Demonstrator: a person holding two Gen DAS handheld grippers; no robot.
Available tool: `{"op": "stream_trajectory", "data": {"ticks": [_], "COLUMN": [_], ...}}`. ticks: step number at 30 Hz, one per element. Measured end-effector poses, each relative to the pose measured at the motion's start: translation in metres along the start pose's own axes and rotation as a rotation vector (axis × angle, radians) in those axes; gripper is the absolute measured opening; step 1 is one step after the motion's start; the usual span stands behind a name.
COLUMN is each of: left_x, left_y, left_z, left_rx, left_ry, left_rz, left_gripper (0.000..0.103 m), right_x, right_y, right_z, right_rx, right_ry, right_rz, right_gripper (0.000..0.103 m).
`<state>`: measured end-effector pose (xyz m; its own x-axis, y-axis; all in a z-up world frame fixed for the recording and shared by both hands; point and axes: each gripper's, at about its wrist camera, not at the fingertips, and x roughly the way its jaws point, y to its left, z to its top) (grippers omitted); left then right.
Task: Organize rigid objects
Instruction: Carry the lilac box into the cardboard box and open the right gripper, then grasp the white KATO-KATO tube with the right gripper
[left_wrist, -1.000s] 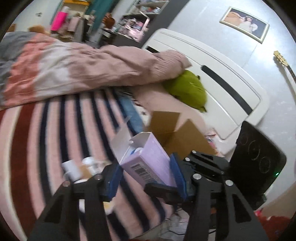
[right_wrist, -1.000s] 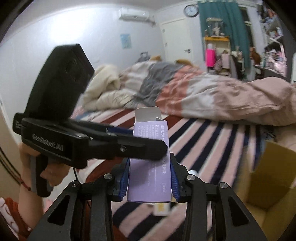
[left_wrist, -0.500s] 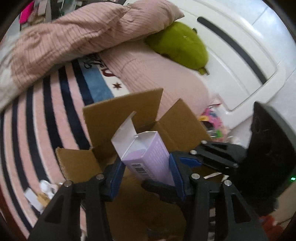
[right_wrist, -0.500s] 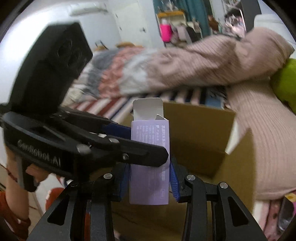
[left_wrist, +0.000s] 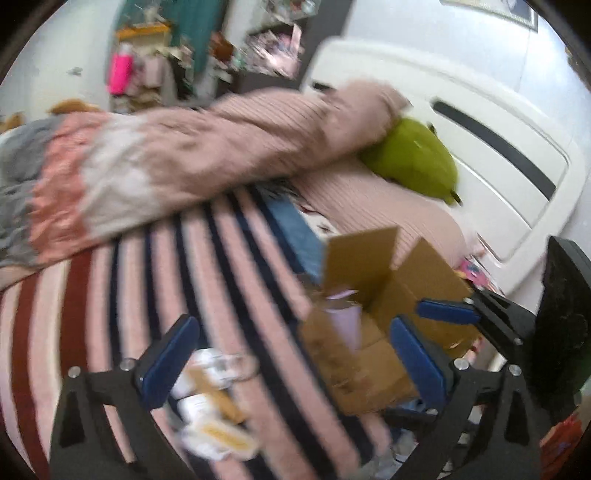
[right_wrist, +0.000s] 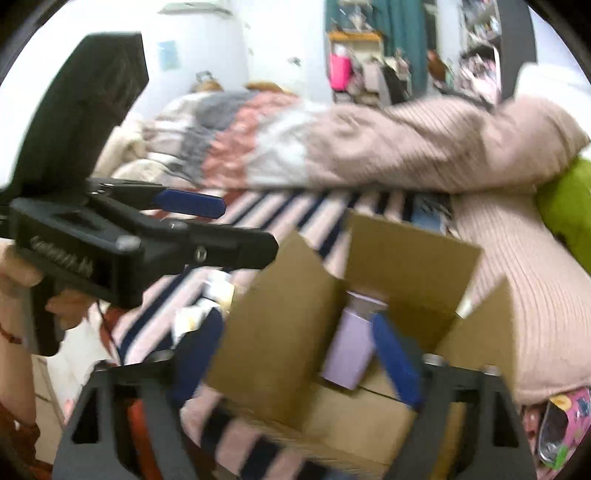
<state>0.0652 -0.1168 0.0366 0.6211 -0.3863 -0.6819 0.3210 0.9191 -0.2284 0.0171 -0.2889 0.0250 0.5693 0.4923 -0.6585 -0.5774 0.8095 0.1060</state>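
Note:
A lilac carton (right_wrist: 351, 347) lies inside the open cardboard box (right_wrist: 280, 332) on the striped bed; in the left wrist view the carton (left_wrist: 345, 321) shows inside the same box (left_wrist: 373, 354). My left gripper (left_wrist: 291, 354) is open and empty, spread above the bed beside the box. My right gripper (right_wrist: 295, 358) is open, its fingers astride the box's near wall, the right pad (right_wrist: 395, 362) beside the carton. Several small white and yellow packets (left_wrist: 210, 402) lie on the bed left of the box. The view is blurred by motion.
A pink and grey quilt (left_wrist: 147, 158) is heaped across the bed. A green plush toy (left_wrist: 413, 158) lies by the white headboard (left_wrist: 498, 155). The left gripper's body (right_wrist: 122, 236) shows in the right wrist view. Cluttered shelves stand at the back.
Both grippers held the lilac carton over the box; both have opened and the carton now lies inside the box. The left gripper has pulled back and to the left.

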Motion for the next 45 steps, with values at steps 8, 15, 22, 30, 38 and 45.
{"op": "stream_trajectory", "data": {"ticks": [8,15,22,30,38,45], "left_x": [-0.043,-0.022,-0.012,-0.01,-0.008,-0.016], "left_y": [0.105,0.158,0.168,0.177,0.172,0.165], "left_z": [-0.076,-0.138,-0.159,-0.165,-0.165,-0.163], "left_rx": [-0.163,-0.287,-0.293,-0.311,-0.288,-0.295], "left_ry": [-0.005,0.066,0.08,0.065,0.067,0.051], "left_rz": [0.189,0.211,0.221,0.203,0.202,0.199], "left_gripper": [0.102,0.102,0.102,0.103,0.103,0.102], "right_x": [0.039,0.092,0.105,0.105,0.169,0.183], "right_y": [0.095,0.135,0.152,0.15,0.113,0.108], "right_z": [-0.007,-0.04,-0.041,-0.032,-0.06,-0.069], "right_rx": [-0.105,-0.166,-0.286,-0.317,-0.176,-0.151], "right_ry": [0.006,0.029,-0.013,-0.018,0.214,0.242], "right_rz": [0.172,0.116,-0.039,-0.052,0.0,0.016], "right_gripper": [0.096,0.089,0.081,0.081,0.04,0.031]}}
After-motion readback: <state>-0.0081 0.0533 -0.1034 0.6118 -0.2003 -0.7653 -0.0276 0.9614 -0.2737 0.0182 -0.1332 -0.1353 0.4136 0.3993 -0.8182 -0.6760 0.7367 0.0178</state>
